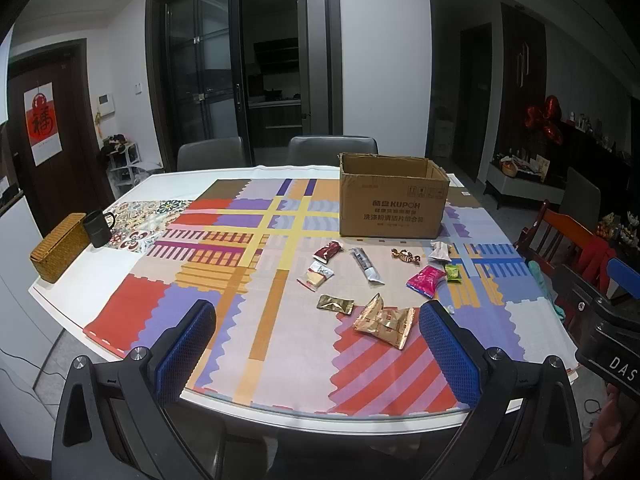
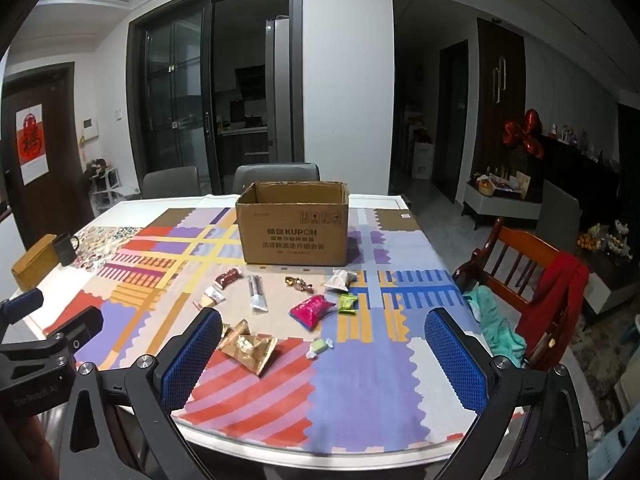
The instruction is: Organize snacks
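Both grippers were held above the near edge of the table (image 1: 280,420), facing the far edge. The left gripper (image 1: 316,356) was released, jaws wide apart, nothing between the pads; the right gripper (image 2: 324,364) likewise, spread and empty.

Snacks lay loose on the patterned cloth (image 2: 360,400), between the near edge and the open cardboard box (image 2: 294,228) toward the far edge. Nearest item: crumpled gold wrapper (image 1: 385,322), ahead of the left gripper and toward its right pad; in the right wrist view the same wrapper (image 2: 248,350) lay just beside the right gripper's left pad. Its long axis ran roughly across the table, left to right.

Small pale-green candy (image 2: 319,347) sat nearly centred ahead of the right gripper. Pink packet (image 2: 312,310) and silver tube (image 2: 257,292) lay farther on, the tube pointing toward the box.

Judgement: the gold wrapper is about equally near both; the candy suits the right. Nothing appears boxed yet, though the interior is hidden.
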Tool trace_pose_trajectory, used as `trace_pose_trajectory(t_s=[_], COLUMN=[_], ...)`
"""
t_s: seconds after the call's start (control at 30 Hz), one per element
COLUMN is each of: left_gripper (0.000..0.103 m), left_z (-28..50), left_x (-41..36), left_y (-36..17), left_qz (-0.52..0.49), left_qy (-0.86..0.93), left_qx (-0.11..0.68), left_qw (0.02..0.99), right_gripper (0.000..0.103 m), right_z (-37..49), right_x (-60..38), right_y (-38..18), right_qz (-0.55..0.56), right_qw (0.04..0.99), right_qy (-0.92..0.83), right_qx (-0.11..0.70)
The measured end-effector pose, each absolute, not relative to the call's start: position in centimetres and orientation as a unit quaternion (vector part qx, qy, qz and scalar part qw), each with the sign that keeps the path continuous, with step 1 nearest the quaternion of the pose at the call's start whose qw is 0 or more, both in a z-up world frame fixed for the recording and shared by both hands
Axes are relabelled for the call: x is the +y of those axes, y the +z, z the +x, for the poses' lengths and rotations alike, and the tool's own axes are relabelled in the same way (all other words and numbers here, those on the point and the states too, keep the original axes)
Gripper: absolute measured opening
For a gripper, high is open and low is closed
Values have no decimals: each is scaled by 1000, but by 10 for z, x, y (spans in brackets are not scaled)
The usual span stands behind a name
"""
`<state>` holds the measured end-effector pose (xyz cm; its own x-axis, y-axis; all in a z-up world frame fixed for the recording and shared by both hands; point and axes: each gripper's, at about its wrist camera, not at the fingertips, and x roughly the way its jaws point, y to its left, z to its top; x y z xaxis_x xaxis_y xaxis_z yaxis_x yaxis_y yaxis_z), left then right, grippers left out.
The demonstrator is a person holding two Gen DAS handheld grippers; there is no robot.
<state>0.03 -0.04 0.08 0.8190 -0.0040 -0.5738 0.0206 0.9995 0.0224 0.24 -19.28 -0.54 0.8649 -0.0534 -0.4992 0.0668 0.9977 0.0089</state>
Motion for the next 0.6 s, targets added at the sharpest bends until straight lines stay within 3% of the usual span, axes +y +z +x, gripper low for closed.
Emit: trace_pose_trajectory(t_s=[0.6], left_gripper=[103], left_z=[-4], left_x=[2], left_y=[2], left_qz=[14], left_qy=[-8], left_qx=[298], left_qw=[954], right_gripper=[103], right_z=[-1], right_x=[-193], right_y=[-2], right_qz=[12], right_qw=[966], right_qy=[-31], right_qx=[255])
